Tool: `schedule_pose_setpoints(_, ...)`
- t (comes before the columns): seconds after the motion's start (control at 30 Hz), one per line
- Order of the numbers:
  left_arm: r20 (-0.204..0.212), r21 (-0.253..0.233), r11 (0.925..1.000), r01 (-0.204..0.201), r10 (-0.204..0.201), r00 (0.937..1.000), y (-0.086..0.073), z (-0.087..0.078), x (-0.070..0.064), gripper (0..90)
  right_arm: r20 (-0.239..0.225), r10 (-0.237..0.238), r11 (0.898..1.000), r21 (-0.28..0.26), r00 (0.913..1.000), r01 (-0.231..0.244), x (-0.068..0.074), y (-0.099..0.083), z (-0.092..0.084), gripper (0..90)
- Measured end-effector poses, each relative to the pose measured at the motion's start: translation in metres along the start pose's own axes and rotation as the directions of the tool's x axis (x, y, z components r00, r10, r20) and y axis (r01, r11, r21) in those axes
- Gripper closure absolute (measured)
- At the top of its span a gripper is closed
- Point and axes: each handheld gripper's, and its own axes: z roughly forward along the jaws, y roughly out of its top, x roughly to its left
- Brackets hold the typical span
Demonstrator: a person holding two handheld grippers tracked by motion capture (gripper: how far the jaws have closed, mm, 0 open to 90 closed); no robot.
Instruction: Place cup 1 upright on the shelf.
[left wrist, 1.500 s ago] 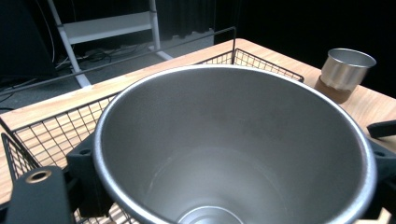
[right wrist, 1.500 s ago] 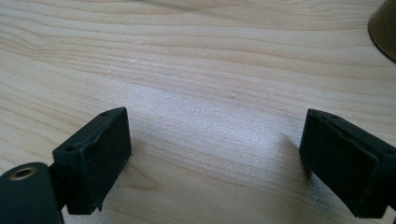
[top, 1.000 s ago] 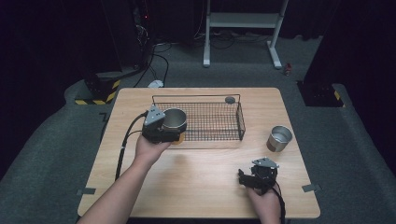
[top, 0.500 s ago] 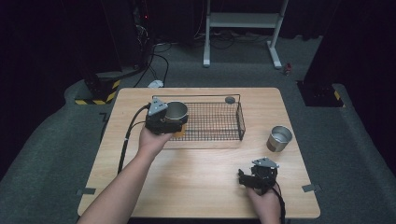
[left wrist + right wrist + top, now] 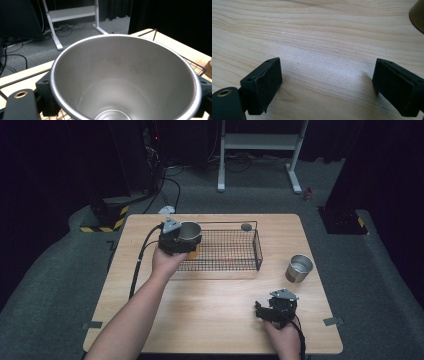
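Note:
My left gripper (image 5: 184,239) is shut on a steel cup (image 5: 189,231), which hangs upright over the left end of the black wire basket (image 5: 235,251). In the left gripper view the cup's open mouth (image 5: 125,82) sits between the two black jaws, and its inside looks empty. A second steel cup (image 5: 299,268) stands on the table to the right of the basket. My right gripper (image 5: 264,311) rests low near the front right of the table. Its jaws stand wide apart in the right gripper view (image 5: 327,85), with bare wood between them.
A small dark round object (image 5: 246,226) lies by the basket's far rim. The wooden table (image 5: 215,320) has bare room in front of the basket. A cable (image 5: 137,270) trails from the left gripper along the table's left side. A white stand (image 5: 260,142) is on the floor beyond.
My left hand has carried the cup farther from the person, along the basket's left end. The right gripper has stayed where it was.

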Motion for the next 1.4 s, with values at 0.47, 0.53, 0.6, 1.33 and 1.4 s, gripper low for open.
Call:
schedule_pose_setpoints(0.47, -0.028, 0.025, 0.999, 0.037, -0.036, 0.999, -0.01, 0.021, 0.006, 13.0, 0.0, 0.0, 1.0, 0.0, 1.0, 0.0, 0.0, 0.0, 0.0, 9.0)
schedule_pose_setpoints(0.53, -0.033, 0.032, 0.9985, 0.046, -0.044, 0.9985, -0.013, 0.024, 0.007, 13.0, 0.0, 0.0, 1.0, 0.0, 1.0, 0.0, 0.0, 0.0, 0.0, 9.0)
schedule_pose_setpoints(0.6, -0.038, 0.047, 0.9977, 0.05, -0.048, 0.9981, -0.017, 0.027, 0.009, 13.0, 0.0, 0.0, 1.0, 0.0, 1.0, 0.0, 0.0, 0.0, 0.0, 9.0)
schedule_pose_setpoints(1.33, -0.053, 0.18, 0.9837, -0.001, 0.011, 0.9985, -0.045, 0.049, -0.002, 12.8, -0.001, 0.001, 1.0, 0.001, 1.0, -0.001, 0.0, 0.0, 0.0, 9.0)
schedule_pose_setpoints(1.4, -0.051, 0.188, 0.9821, -0.002, 0.012, 0.9986, -0.046, 0.049, -0.003, 12.8, -0.002, 0.001, 1.0, 0.001, 1.0, -0.001, 0.0, 0.0, 0.0, 9.1)
